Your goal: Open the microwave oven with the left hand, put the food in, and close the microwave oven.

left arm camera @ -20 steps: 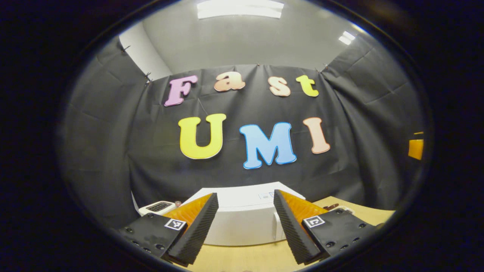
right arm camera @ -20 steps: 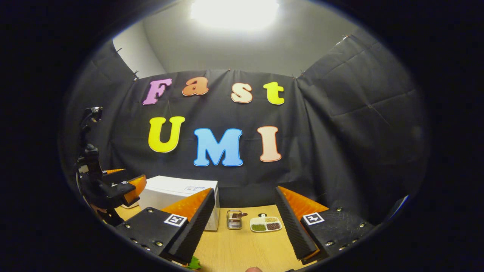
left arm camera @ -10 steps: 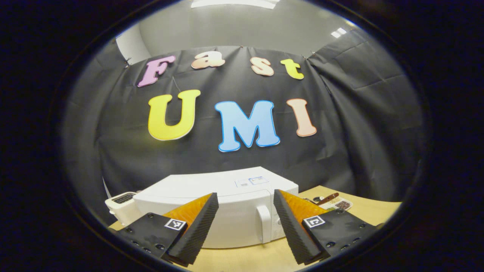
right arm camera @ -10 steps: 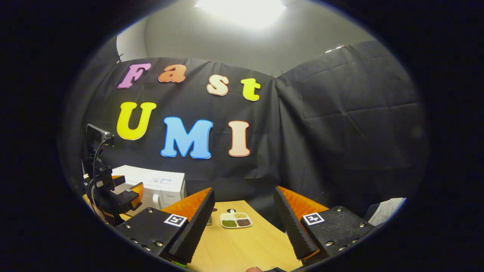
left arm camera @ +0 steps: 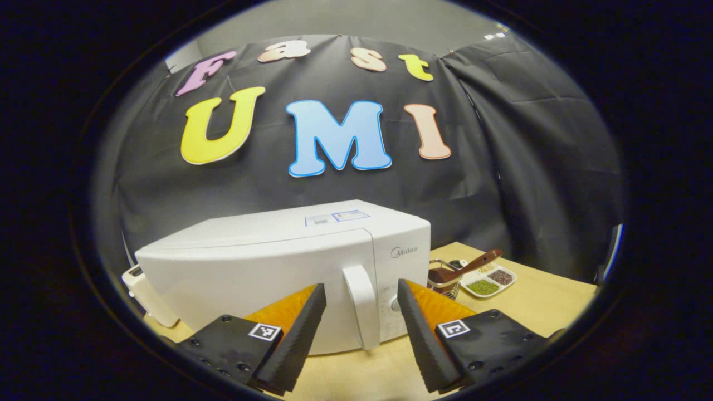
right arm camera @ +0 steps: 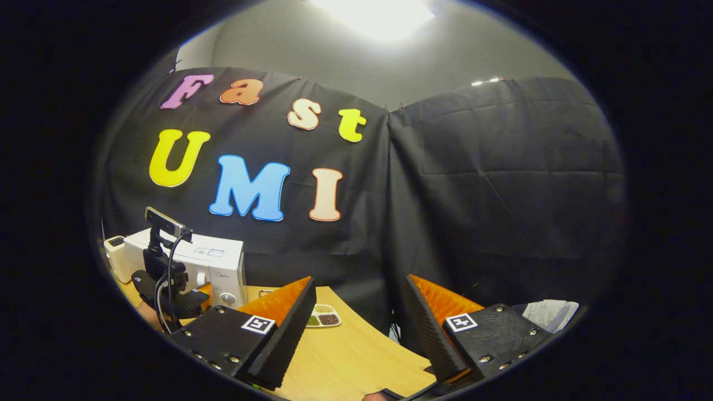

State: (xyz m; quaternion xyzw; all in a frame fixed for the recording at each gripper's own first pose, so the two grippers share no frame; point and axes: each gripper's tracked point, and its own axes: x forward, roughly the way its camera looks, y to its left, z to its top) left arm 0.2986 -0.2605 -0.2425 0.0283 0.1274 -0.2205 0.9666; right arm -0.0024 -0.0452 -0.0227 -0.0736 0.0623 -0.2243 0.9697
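Observation:
A white microwave oven (left arm camera: pixel 267 267) stands on the wooden table (left arm camera: pixel 535 306) with its door shut. Its upright white handle (left arm camera: pixel 361 306) lies straight ahead of my left gripper (left arm camera: pixel 360 291), which is open and short of the handle. A white divided dish of grains (left arm camera: pixel 491 280) lies to the right of the oven. In the right gripper view the oven (right arm camera: pixel 214 266) is at the far left with the left gripper (right arm camera: pixel 195 298) in front of it, and the dish (right arm camera: pixel 322 318) lies beyond. My right gripper (right arm camera: pixel 357 284) is open and holds nothing, above the table's right part.
A small metal basket with a brown spoon (left arm camera: pixel 448 274) stands between the oven and the dish. A white toaster (left arm camera: pixel 143 291) sits left of the oven. The table's right edge (right arm camera: pixel 401 356) runs close under the right gripper, with something pale (right arm camera: pixel 548 311) beyond it.
The left gripper has tipped down and come closer to the microwave, whose handle now lines up between its fingers. The right gripper has swung to the right, away from the oven.

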